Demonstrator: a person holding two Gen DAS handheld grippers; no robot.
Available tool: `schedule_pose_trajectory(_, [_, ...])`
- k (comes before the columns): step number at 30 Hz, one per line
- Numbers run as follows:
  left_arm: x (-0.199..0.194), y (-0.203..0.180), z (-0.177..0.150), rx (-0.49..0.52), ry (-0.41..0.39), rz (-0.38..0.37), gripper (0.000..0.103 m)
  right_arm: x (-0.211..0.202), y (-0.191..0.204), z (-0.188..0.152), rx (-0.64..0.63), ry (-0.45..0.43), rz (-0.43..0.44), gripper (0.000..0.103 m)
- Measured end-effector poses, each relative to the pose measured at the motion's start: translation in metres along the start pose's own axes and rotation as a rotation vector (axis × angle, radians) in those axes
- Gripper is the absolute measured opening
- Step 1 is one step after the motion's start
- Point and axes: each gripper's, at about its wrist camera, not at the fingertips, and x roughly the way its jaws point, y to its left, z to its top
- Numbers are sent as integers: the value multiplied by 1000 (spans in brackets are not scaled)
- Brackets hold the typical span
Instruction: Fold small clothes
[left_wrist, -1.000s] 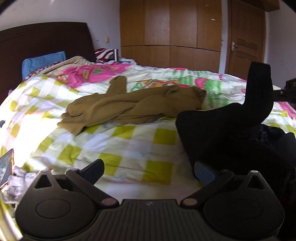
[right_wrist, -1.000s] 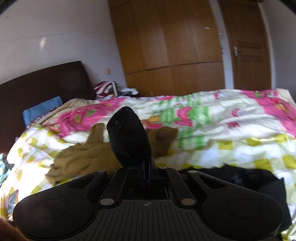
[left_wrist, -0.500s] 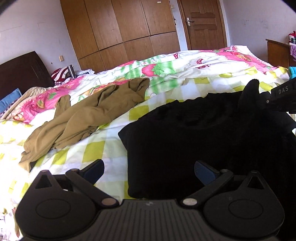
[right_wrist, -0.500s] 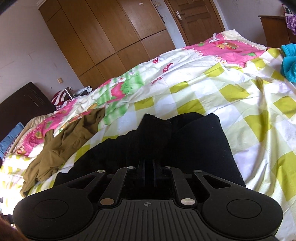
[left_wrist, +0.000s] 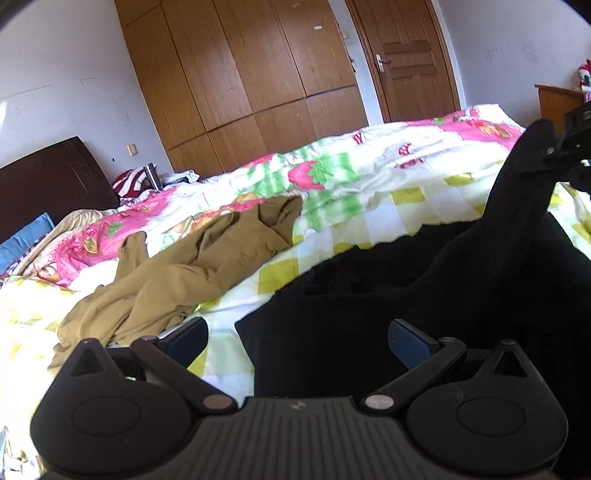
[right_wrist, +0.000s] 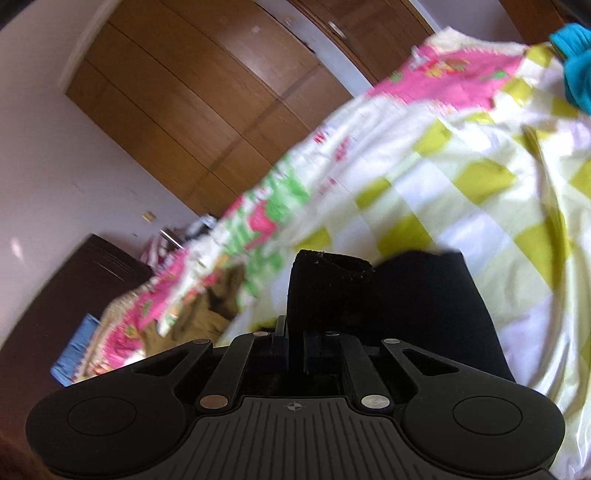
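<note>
A black knitted garment (left_wrist: 388, 295) lies on the bed at the right of the left wrist view. My right gripper (right_wrist: 294, 343) is shut on a black sleeve or edge (right_wrist: 325, 288) of it and lifts that part; it shows raised in the left wrist view (left_wrist: 524, 192). My left gripper (left_wrist: 299, 338) is open and empty, low over the garment's near left edge, with its right fingertip (left_wrist: 410, 341) above the black cloth. A tan garment (left_wrist: 192, 273) lies crumpled to the left.
The bed has a quilt (left_wrist: 369, 177) with yellow checks and pink and green fruit prints. A dark headboard (left_wrist: 48, 184) and blue pillow (left_wrist: 22, 243) are at the left. A wooden wardrobe (left_wrist: 240, 74) and door (left_wrist: 406, 55) stand behind. A turquoise cloth (right_wrist: 572, 62) lies far right.
My right gripper has lifted the black sleeve up again and tilted, blurring its view. My left gripper has stayed open and shifted slightly along the garment's near edge.
</note>
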Motion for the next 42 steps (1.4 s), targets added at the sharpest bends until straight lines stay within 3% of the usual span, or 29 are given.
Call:
schedule_pose_trajectory(2, [4, 3, 1, -37, 4, -13, 103, -8, -2, -1, -20, -19, -27, 8])
schedule_pose_trajectory(4, [16, -4, -8, -24, 34, -16, 103, 9, -21, -8, -35, 59, -152, 12])
schedule_pose_trajectory(6, [39, -16, -23, 44, 135, 10, 103, 24, -45, -19, -25, 159, -312, 12])
schedule_pose_trajectory(7, [47, -18, -30, 68, 188, 14, 103, 22, -53, -21, -2, 173, -336, 12])
schedule_pose_trajectory(9, [46, -16, -42, 79, 211, 17, 103, 3, -60, -20, 36, 161, -302, 14])
schedule_pose_trajectory(12, [26, -1, -48, 69, 188, 27, 103, -36, -46, -19, -83, 135, -318, 18])
schedule_pose_trajectory(15, [-2, 15, -58, 66, 188, 4, 103, -72, -32, -36, -172, 269, -294, 21])
schedule_pose_trajectory(19, [-58, 28, -82, 101, 224, -59, 103, -122, -27, -72, -254, 450, -329, 22])
schedule_pose_trajectory(22, [-99, 23, -106, 156, 275, -123, 103, -155, -34, -97, -229, 545, -356, 31])
schedule_pose_trajectory(27, [-136, 2, -134, 252, 352, -190, 103, -182, -41, -125, -227, 630, -378, 32])
schedule_pose_trajectory(31, [-133, 6, -139, 174, 447, -228, 103, -186, -47, -131, -136, 665, -330, 39])
schedule_pose_trajectory(35, [-134, 15, -144, 71, 504, -244, 99, -188, -45, -131, -142, 686, -319, 39])
schedule_pose_trajectory(38, [-133, 12, -148, 25, 545, -291, 76, -184, -50, -133, -102, 712, -290, 39])
schedule_pose_trajectory(39, [-133, 11, -148, 13, 555, -309, 64, -182, -52, -134, -80, 729, -273, 38])
schedule_pose_trajectory(40, [-133, 9, -147, 9, 563, -319, 54, -181, -53, -134, -57, 747, -249, 33])
schedule_pose_trajectory(41, [-134, 7, -146, 11, 571, -333, 49, -180, -53, -135, -46, 762, -225, 17])
schedule_pose_trajectory(42, [-136, 6, -143, 14, 572, -340, 38, -181, -54, -133, -6, 770, -188, 13])
